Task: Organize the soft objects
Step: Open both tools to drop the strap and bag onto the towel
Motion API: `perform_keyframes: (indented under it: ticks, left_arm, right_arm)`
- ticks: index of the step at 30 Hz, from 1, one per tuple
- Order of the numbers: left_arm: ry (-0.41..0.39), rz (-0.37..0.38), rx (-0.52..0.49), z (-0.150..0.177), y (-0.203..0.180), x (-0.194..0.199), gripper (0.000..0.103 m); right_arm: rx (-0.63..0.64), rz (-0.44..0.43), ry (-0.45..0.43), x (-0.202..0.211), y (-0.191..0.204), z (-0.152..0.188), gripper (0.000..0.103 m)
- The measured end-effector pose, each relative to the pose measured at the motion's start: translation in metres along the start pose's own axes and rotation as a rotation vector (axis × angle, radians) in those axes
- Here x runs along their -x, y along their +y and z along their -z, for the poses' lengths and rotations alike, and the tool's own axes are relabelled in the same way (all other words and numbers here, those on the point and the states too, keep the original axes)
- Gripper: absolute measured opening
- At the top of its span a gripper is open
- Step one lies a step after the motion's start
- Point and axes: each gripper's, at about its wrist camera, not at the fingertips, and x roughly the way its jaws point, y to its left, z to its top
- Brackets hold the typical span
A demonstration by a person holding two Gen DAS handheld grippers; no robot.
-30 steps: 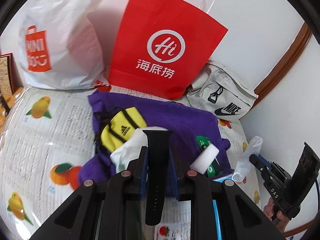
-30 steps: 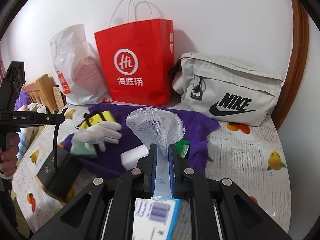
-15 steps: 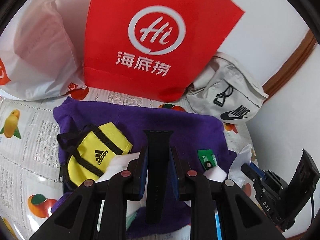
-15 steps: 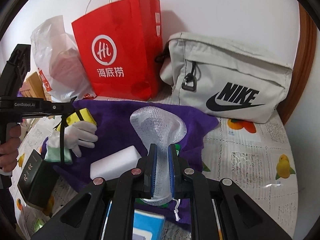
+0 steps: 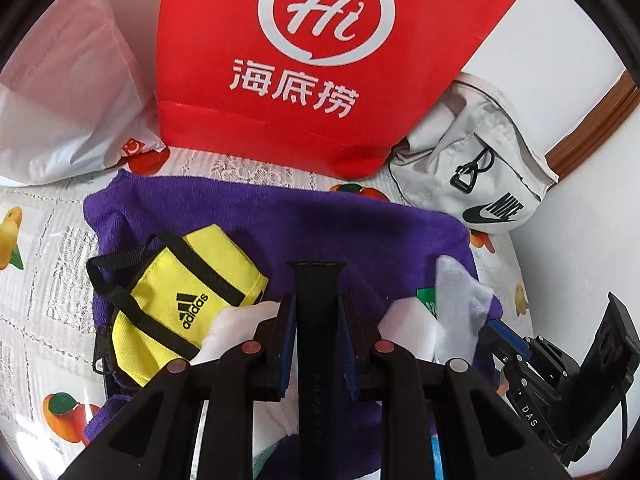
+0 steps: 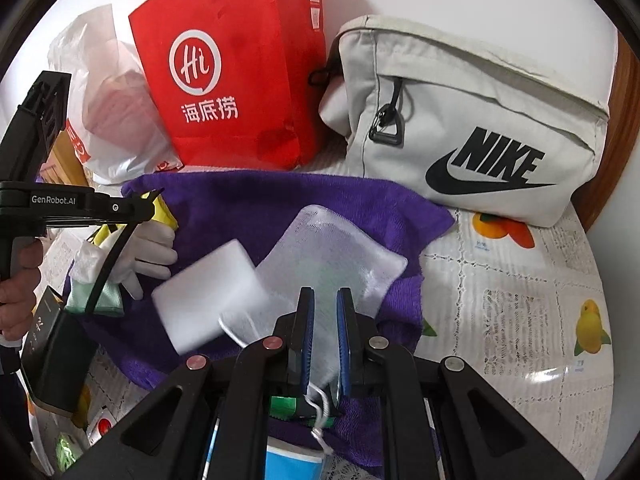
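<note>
"Hi 海底捞" on red bag (image 5: 320, 80); "NIKE" on grey bag (image 6: 472, 128); "adidas" on yellow pouch (image 5: 180, 300)

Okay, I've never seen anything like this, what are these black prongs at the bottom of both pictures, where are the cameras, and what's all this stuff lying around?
There is no robot here. A person holds a hand-operated gripper in each hand, and a wide-angle camera on each one looks forward along its two fingers, so the prongs are the tool itself.

In the left camera's picture, the left gripper is shut on a black strap.

In the right camera's picture, the right gripper is shut on a white mesh pouch. At that picture's left edge you see the other gripper and the hand holding it.

A purple towel lies on a fruit-print tablecloth, carrying a yellow Adidas pouch, a white glove and a white block. Behind stand a red paper bag, a white plastic bag and a grey Nike bag.
</note>
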Motion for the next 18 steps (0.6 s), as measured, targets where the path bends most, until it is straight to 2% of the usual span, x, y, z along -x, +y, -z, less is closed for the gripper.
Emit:
perform_keyframes:
  ticks: [3, 5, 7, 8, 18]
  left_arm:
    - [0.004, -0.007, -0.003, 0.002, 0.000, 0.003, 0.020]
    - [0.002, -0.010, 0.003, 0.001, 0.000, 0.006, 0.022]
    - [0.001, -0.019, 0.006, 0.002, 0.001, 0.010, 0.039]
    - [-0.006, -0.027, 0.006, 0.002, 0.001, 0.014, 0.043]
    - [-0.061, -0.033, -0.003, 0.024, -0.002, 0.062, 0.045]
  right_arm:
    - [0.000, -0.001, -0.004, 0.003, 0.000, -0.001, 0.015]
    - [0.001, 0.003, -0.017, 0.009, 0.001, -0.002, 0.029]
    - [0.004, 0.007, -0.034, 0.017, 0.004, -0.001, 0.038]
    - [0.004, 0.006, -0.038, 0.019, 0.004, 0.000, 0.040]
    - [0.007, -0.016, -0.069, 0.063, 0.028, 0.019, 0.044]
